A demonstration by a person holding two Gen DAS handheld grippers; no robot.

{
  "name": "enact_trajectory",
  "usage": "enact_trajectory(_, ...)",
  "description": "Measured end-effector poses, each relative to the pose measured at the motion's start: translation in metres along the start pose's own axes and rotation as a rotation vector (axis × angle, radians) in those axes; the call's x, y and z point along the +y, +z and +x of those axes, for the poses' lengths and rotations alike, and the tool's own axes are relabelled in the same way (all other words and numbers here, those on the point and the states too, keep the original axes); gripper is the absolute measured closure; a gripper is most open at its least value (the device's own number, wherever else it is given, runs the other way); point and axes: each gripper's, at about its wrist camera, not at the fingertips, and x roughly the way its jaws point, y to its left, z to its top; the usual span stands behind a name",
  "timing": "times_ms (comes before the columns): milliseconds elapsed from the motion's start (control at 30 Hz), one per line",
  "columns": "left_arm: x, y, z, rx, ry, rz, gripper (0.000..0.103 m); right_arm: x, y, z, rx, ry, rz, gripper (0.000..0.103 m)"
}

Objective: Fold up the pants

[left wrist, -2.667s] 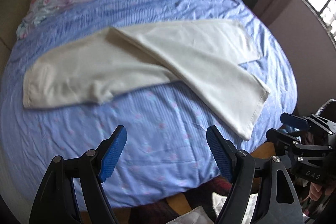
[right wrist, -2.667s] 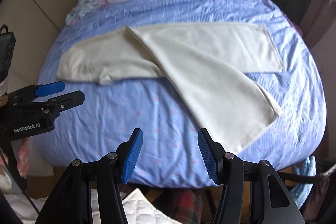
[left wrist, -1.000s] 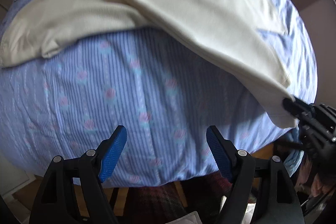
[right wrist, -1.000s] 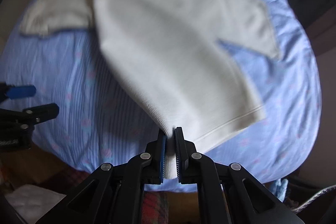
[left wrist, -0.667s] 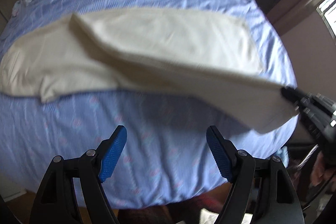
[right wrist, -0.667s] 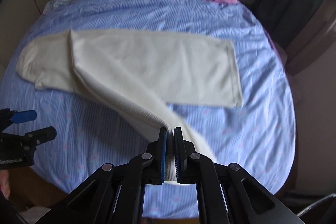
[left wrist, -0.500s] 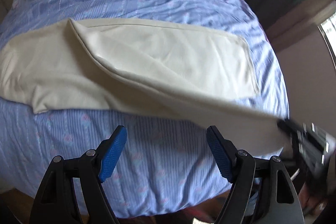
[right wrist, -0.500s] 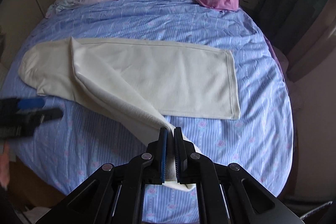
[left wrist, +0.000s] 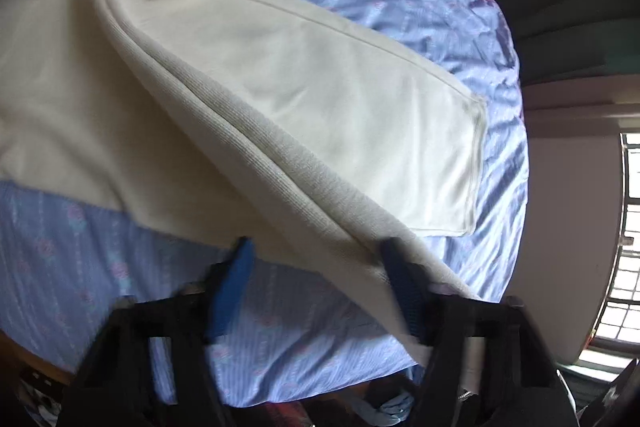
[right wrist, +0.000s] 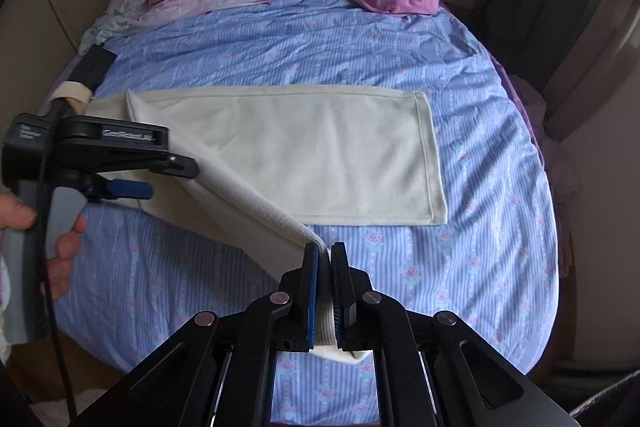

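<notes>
Between right gripper jaws: pants hem, clamped; left gripper jaws closing round lifted leg.

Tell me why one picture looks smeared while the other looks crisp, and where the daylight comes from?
Left wrist view: the left gripper, closing around the raised leg of the cream knit pants, is motion-blurred; a barred window glares at right. Right wrist view: sharp, evenly lit, the blue striped bedsheet bulged by the fisheye.
</notes>
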Motion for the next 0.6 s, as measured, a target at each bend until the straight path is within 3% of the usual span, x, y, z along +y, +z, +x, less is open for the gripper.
enact_trajectory(33, -0.002, 0.003, 0.002, 0.009, -0.014, 0.002, 0.076, -0.002, 0.002, -0.001, -0.003, -0.001, 0.003, 0.096)
enact_trajectory(67, -0.006, 0.006, 0.004, 0.019, -0.032, 0.005, 0.087, -0.004, 0.004, -0.002, -0.007, 0.0, 0.006, 0.096)
enact_trajectory(167, -0.018, 0.015, 0.002, 0.001, -0.052, 0.031, 0.095, -0.009, 0.013, -0.003, -0.022, -0.005, 0.01, 0.096)
enact_trajectory(400, -0.045, 0.042, -0.009, -0.064, -0.084, 0.07, 0.097, -0.026, 0.037, -0.009, -0.063, -0.027, 0.017, 0.097)
enact_trajectory(600, -0.067, 0.075, -0.014, -0.113, -0.096, 0.073, 0.097, -0.048, 0.08, -0.006, -0.104, -0.04, 0.001, 0.097)
